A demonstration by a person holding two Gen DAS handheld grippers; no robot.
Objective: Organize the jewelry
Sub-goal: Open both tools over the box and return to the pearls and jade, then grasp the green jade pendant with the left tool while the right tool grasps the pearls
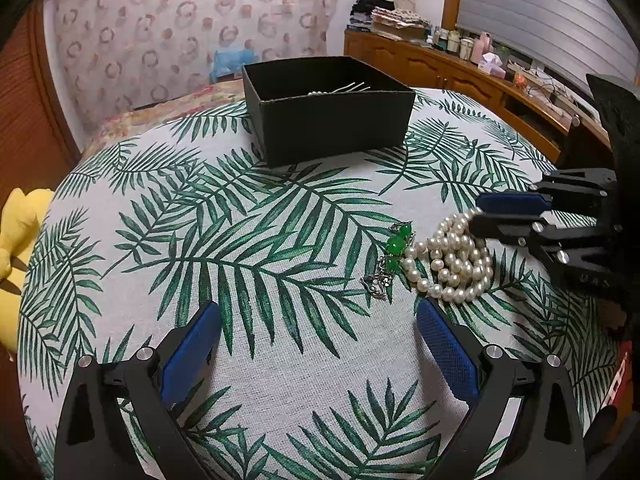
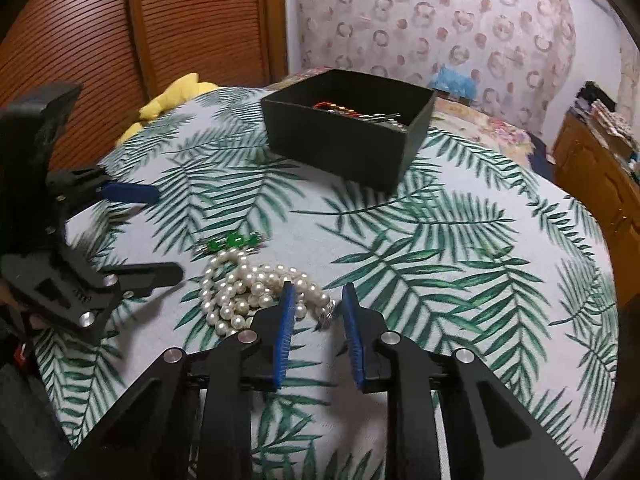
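Right gripper (image 2: 316, 300): jaws partly apart, straddling near-right end of pearl necklace (image 2: 256, 292) on tablecloth | left gripper (image 1: 318, 320): wide apart, farther, holding nothing | black box (image 2: 348, 128): far side.

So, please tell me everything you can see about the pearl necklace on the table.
The pearl necklace is a strand of round, glossy, cream-white beads, piled in loose overlapping loops on the palm-leaf tablecloth. A small metal piece, perhaps a clasp, shows at one end. It lies nearer than the black box, right beside the green-stone jewelry. The right gripper is at the pile's edge, its blue pads either side of some beads with a gap between them. The left gripper is open nearby.
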